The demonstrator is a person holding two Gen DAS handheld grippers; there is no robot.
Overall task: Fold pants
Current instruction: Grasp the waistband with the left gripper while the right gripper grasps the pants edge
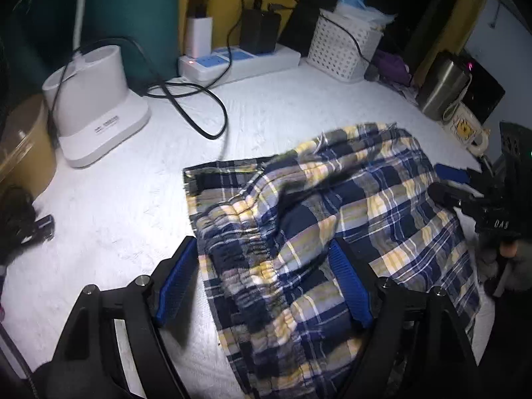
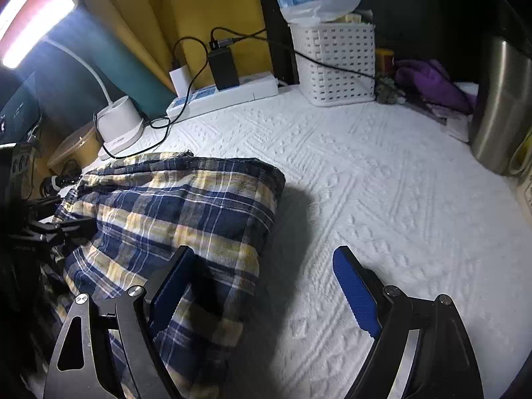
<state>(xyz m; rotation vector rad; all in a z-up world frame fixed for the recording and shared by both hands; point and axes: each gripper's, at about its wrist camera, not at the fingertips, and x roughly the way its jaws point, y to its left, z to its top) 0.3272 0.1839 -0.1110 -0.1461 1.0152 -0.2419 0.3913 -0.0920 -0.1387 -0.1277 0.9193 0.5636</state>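
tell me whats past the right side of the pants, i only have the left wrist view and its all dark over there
Observer: In the right wrist view the plaid pants end at a rounded fold; beyond it lies bare white quilted cover.
Operator: is the right gripper on the cloth
Observer: The right gripper is open; one finger lies over the pants' edge, the other over bare cover, nothing pinched.
Operator: anything tall near that side
Observer: A steel canister stands upright at the far right edge, apart from the pants.
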